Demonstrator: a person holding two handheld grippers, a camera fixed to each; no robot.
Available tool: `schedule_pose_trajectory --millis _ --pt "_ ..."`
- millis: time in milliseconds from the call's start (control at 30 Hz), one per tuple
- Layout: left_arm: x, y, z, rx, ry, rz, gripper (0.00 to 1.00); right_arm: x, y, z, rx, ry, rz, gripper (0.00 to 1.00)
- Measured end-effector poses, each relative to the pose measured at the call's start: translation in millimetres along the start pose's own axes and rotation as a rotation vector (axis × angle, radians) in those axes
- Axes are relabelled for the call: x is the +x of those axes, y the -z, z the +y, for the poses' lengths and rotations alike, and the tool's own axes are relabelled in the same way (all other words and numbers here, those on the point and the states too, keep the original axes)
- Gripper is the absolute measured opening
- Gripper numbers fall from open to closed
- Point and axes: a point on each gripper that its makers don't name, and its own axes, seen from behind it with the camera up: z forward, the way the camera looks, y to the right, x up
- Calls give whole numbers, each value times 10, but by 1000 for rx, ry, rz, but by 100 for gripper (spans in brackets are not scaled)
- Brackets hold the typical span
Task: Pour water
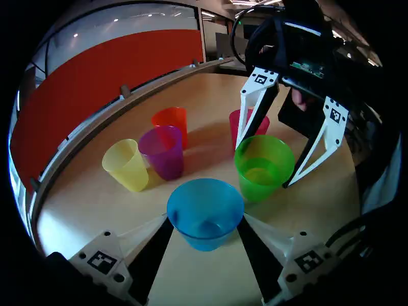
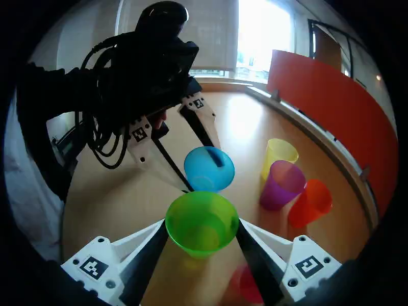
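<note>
Blue cup [image 1: 205,206] pinched in left tongs [image 1: 205,218], upright, a little water inside. Green cup [image 1: 263,166] just beside it, pinched in right tongs [image 2: 202,222], holding liquid. Yellow cup [image 1: 126,164], purple cup [image 1: 163,152], orange cup [image 1: 171,122], pink cup [image 1: 248,125] stand beyond on tabletop [image 1: 316,209].

Daylight floods through the window [image 2: 262,35] in the right gripper view, blown out to white, and lays a pale glare on the worktop [image 2: 239,115]. The cables [image 2: 104,143] before it sink to near-black. The translucent green cup [image 2: 202,224] and blue cup [image 2: 209,168] glow, throwing soft tinted shadows. Fisheye bending curves the red panel [image 1: 102,86]. The pink cup [image 2: 242,285] at the bottom edge is blurred.
</note>
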Motion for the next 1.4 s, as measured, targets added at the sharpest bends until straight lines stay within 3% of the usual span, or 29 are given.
schedule_pose_trajectory --millis 900,1400 --pt "-113 33 2 4 21 -10 84 -183 22 -24 -13 -20 -16 93" --pt "-225 22 17 8 30 -54 84 -181 58 -10 -23 -31 -4 97"
